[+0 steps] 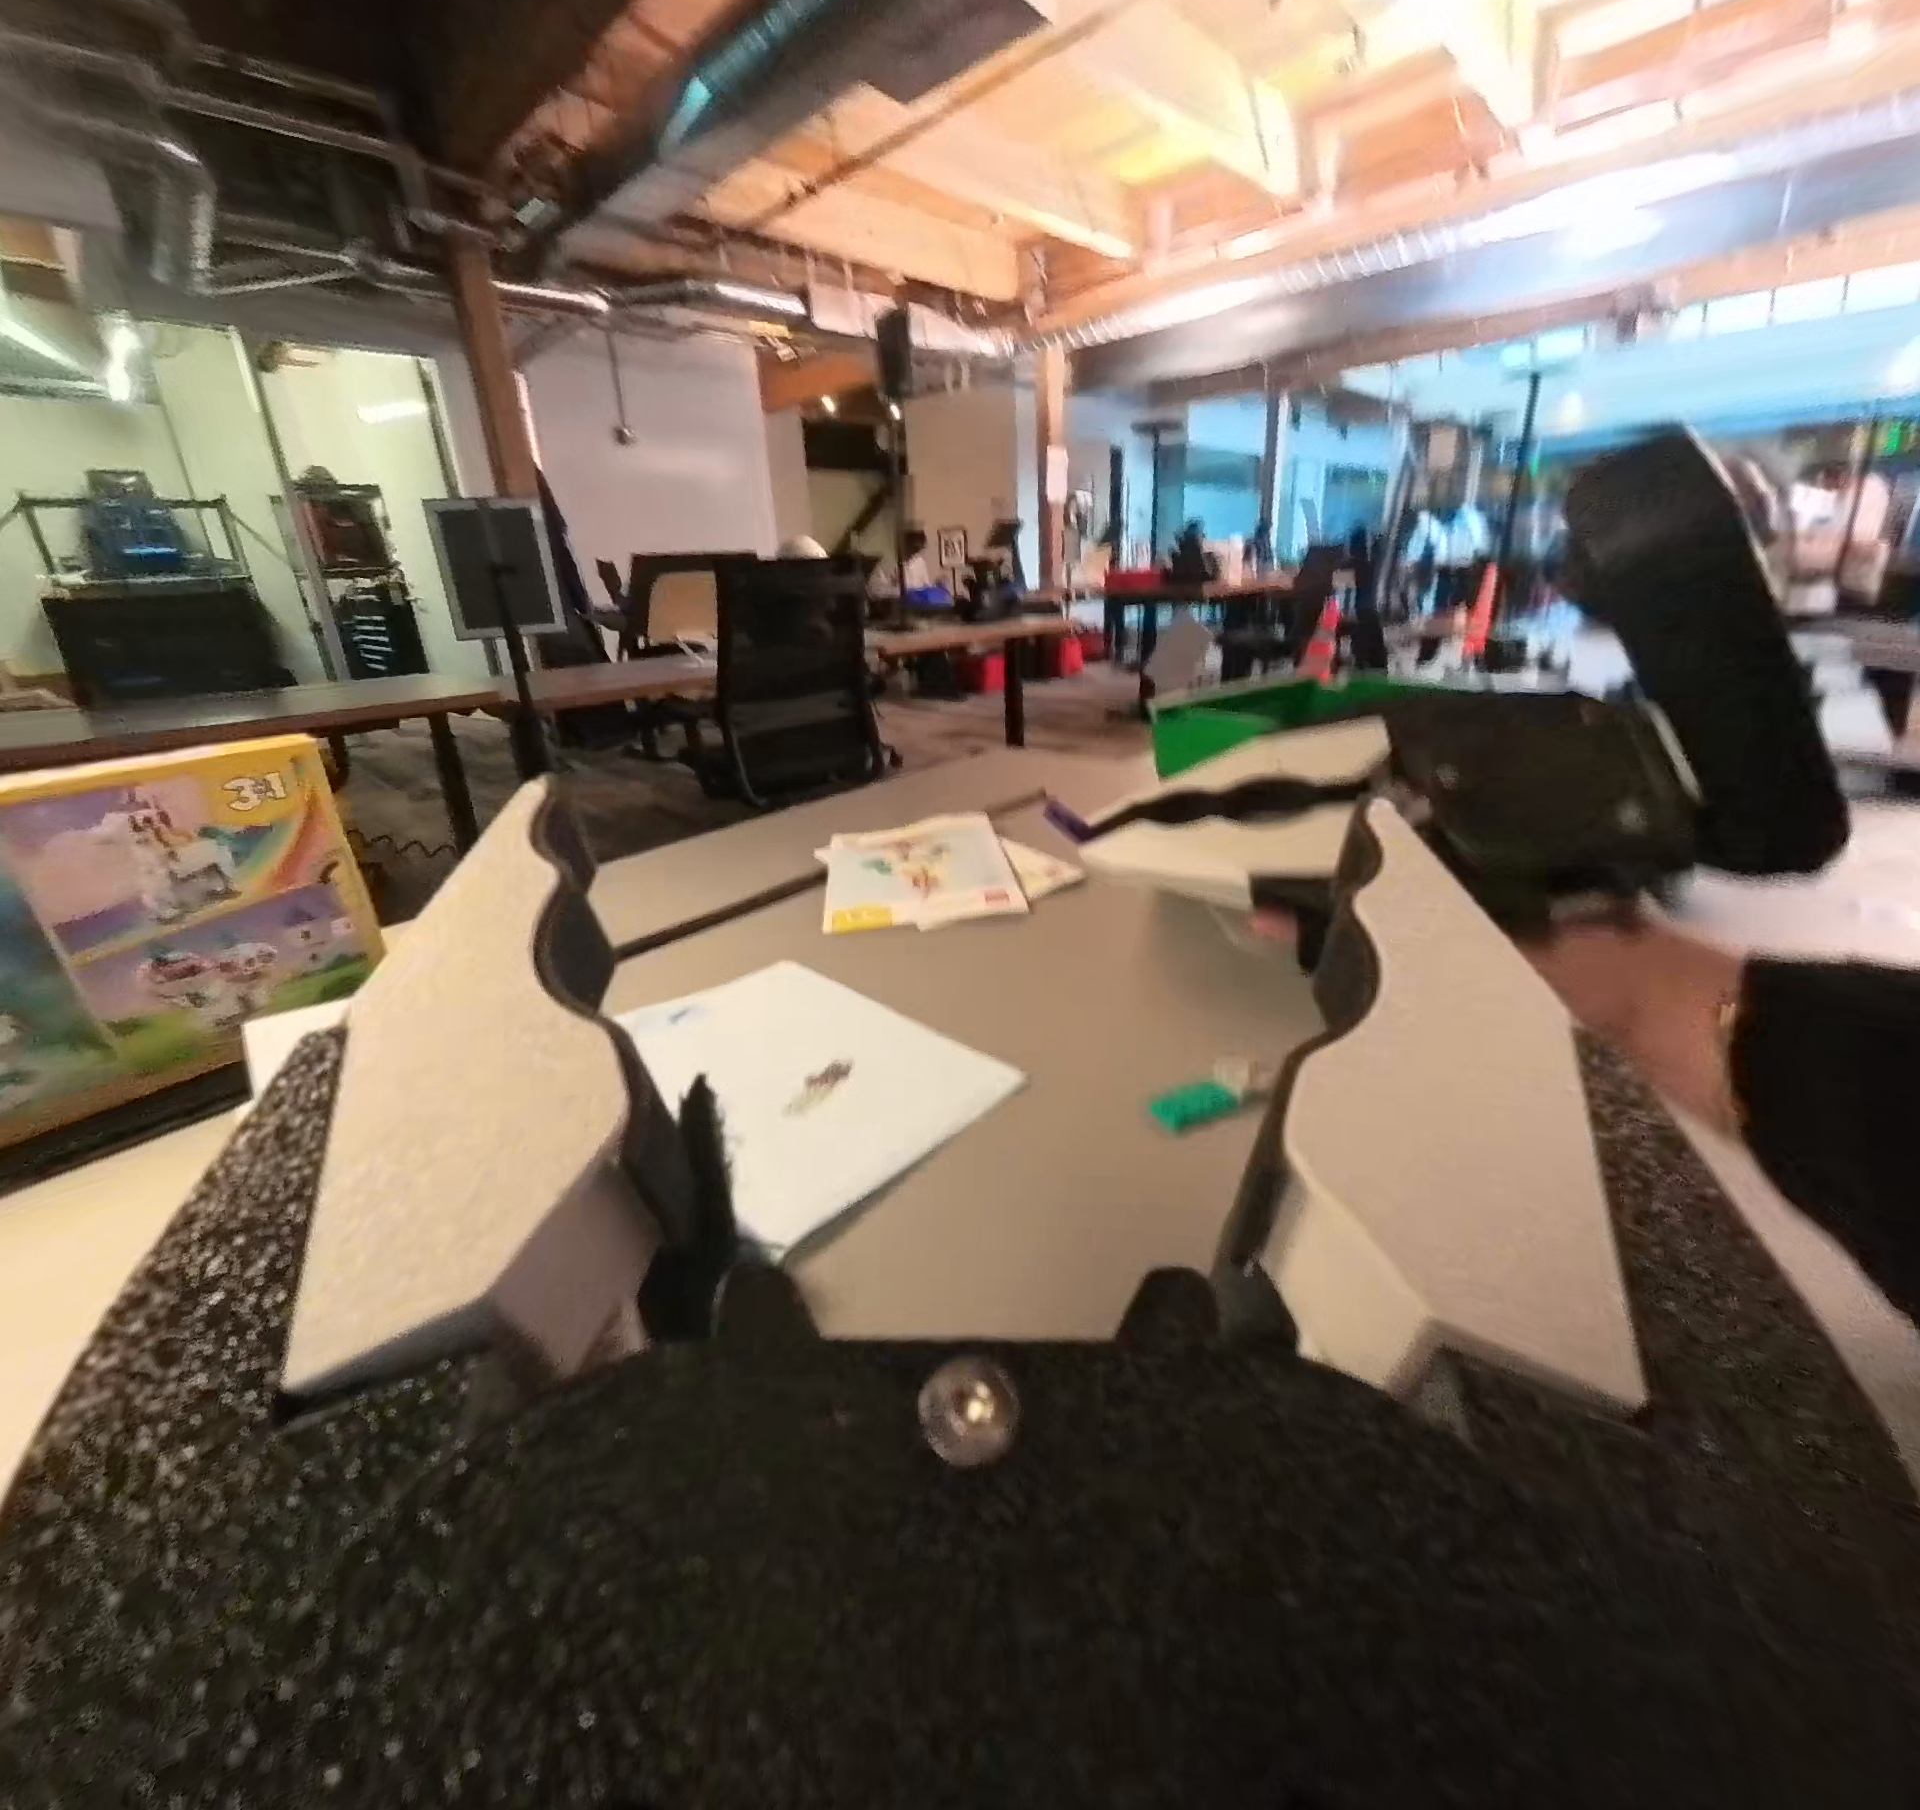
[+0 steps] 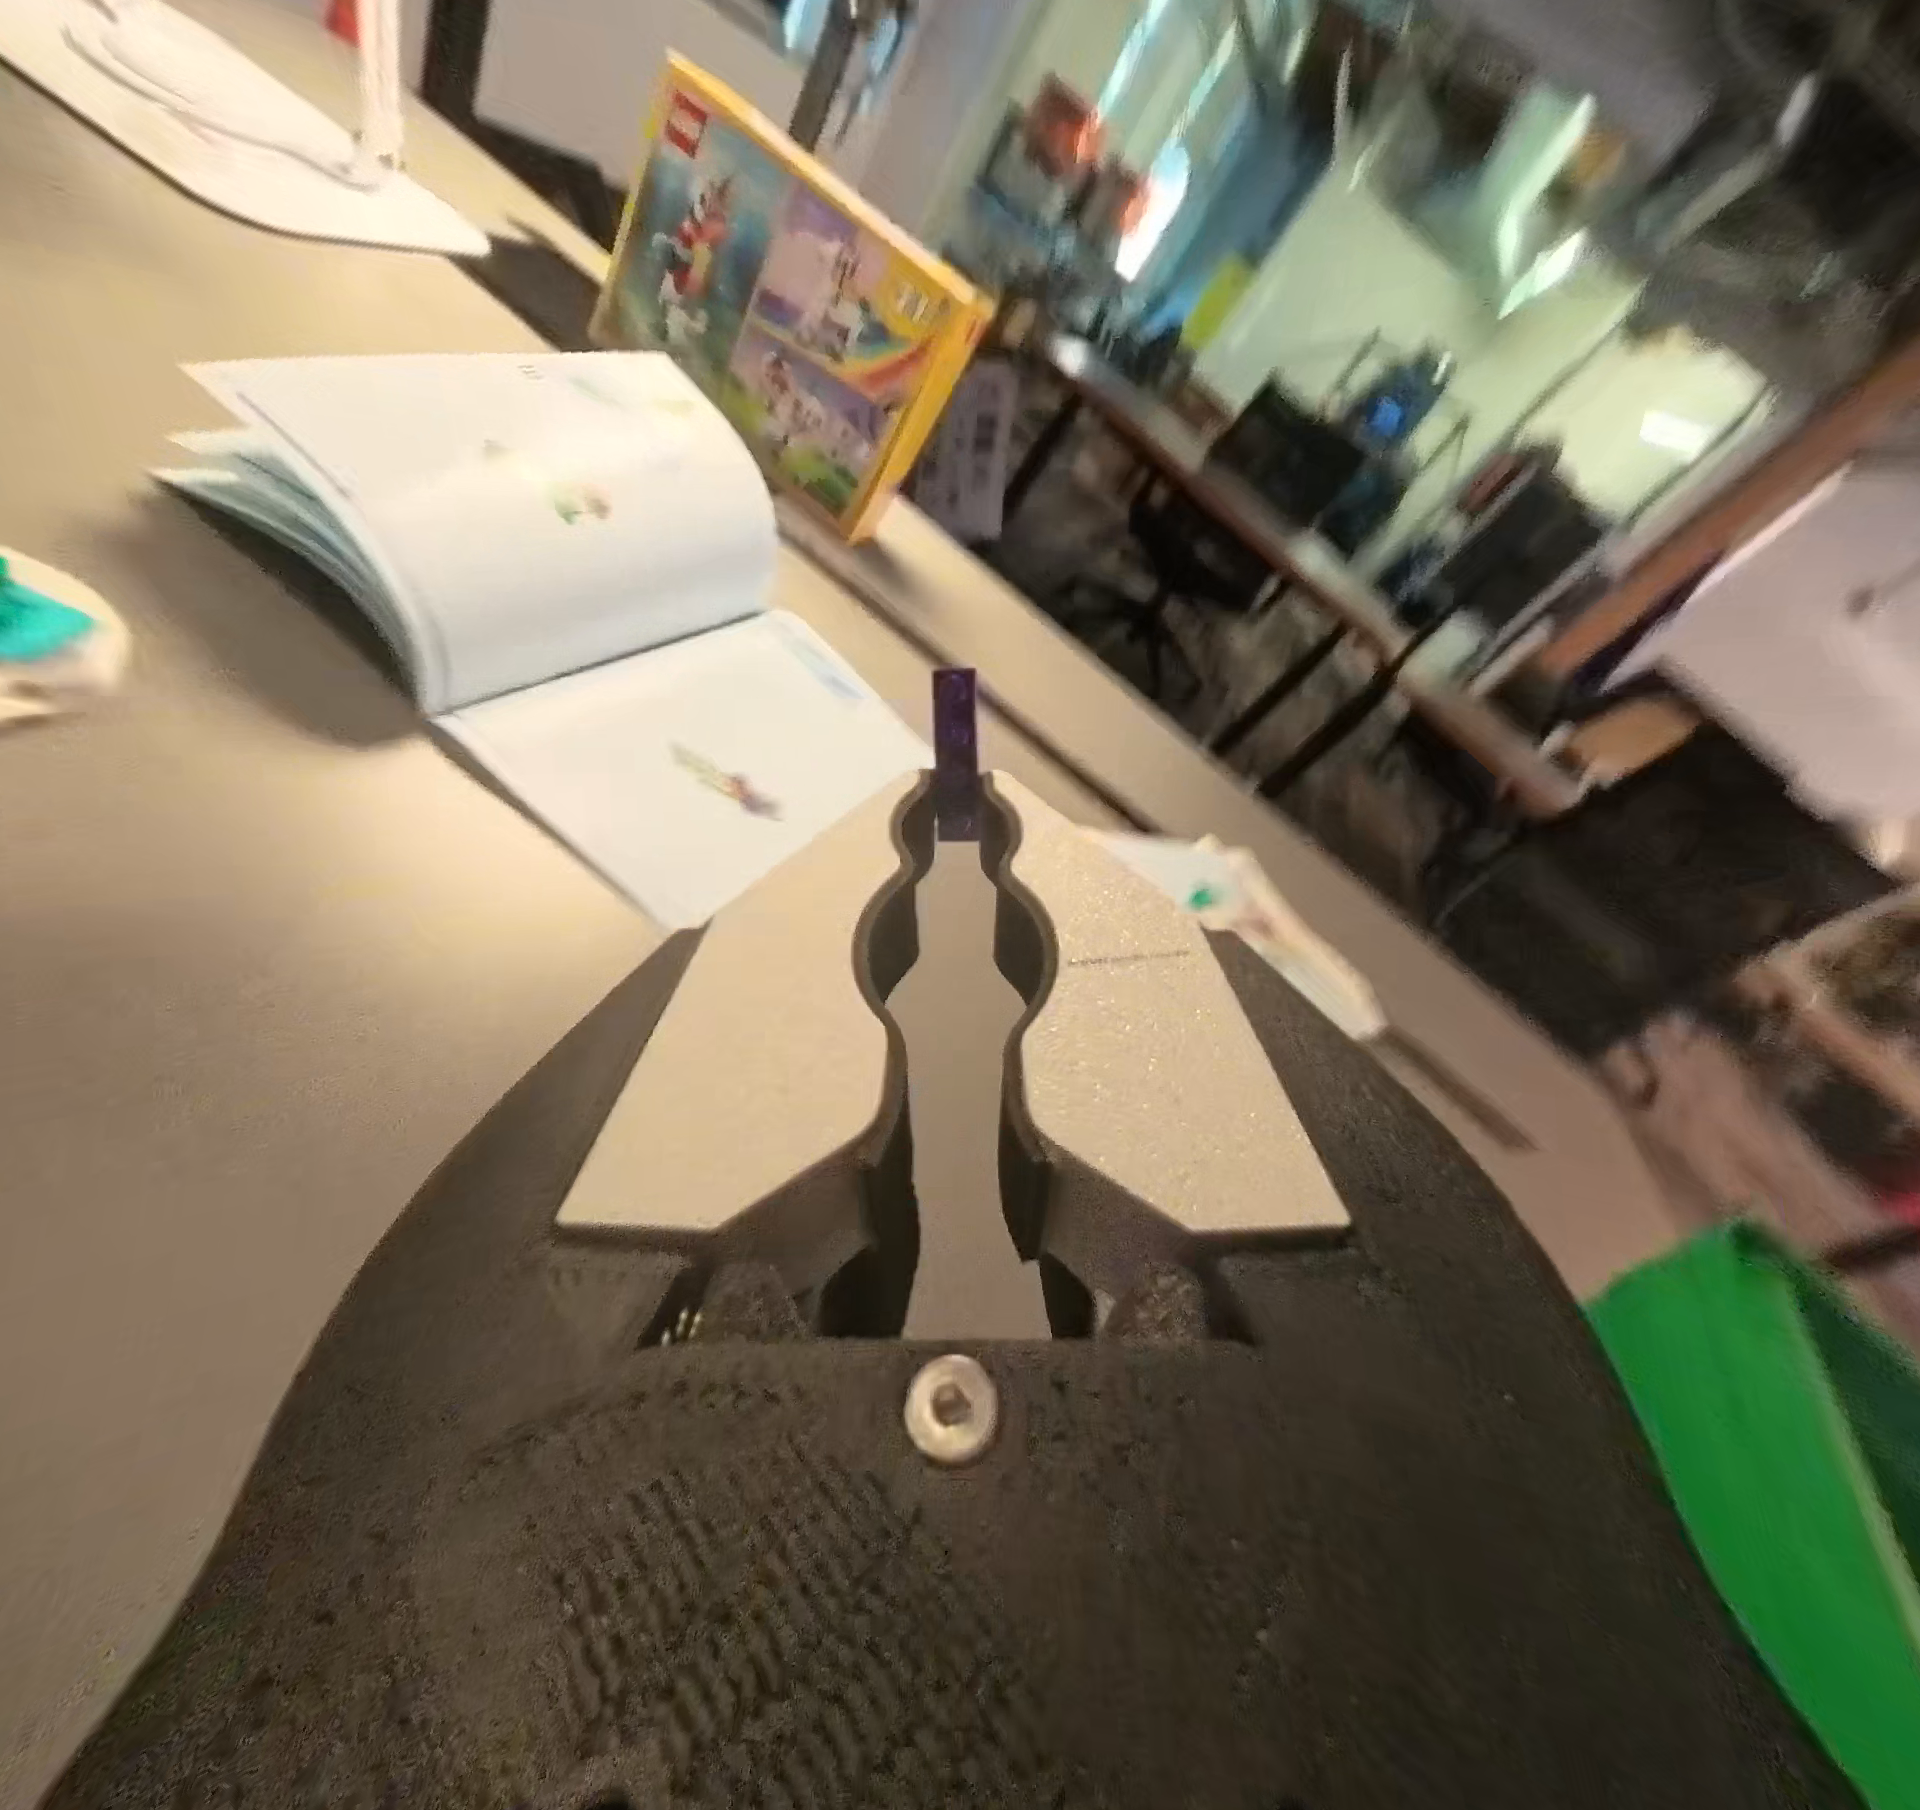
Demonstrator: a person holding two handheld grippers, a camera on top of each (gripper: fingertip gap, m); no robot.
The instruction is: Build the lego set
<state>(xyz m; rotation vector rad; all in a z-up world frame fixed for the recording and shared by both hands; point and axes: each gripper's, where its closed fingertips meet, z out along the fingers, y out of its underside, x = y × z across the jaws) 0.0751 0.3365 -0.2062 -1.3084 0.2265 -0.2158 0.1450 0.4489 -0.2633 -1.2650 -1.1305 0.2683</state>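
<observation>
My right gripper [image 2: 957,786] is shut on a thin dark purple lego plate [image 2: 955,737] that sticks out past its fingertips, above the grey table. In the left wrist view the right gripper [image 1: 1101,830] shows at the right, held by a hand, with the purple plate [image 1: 1065,815] at its tip. My left gripper [image 1: 961,825] is open and empty above the table. A green lego piece [image 1: 1195,1106] and a small clear one [image 1: 1236,1072] lie on the table between its fingers. An open instruction booklet [image 2: 540,534] lies on the table; it shows in the left wrist view [image 1: 821,1085] too.
The yellow lego box [image 1: 177,929] stands at the table's left; it also shows in the right wrist view [image 2: 790,326]. Smaller booklets [image 1: 914,872] lie farther back. A green bin [image 2: 1787,1480] is at the right, seen also in the left wrist view [image 1: 1236,711]. A teal piece [image 2: 42,617] lies at the left edge. The grippers' ends are close to 15 centimetres from one another.
</observation>
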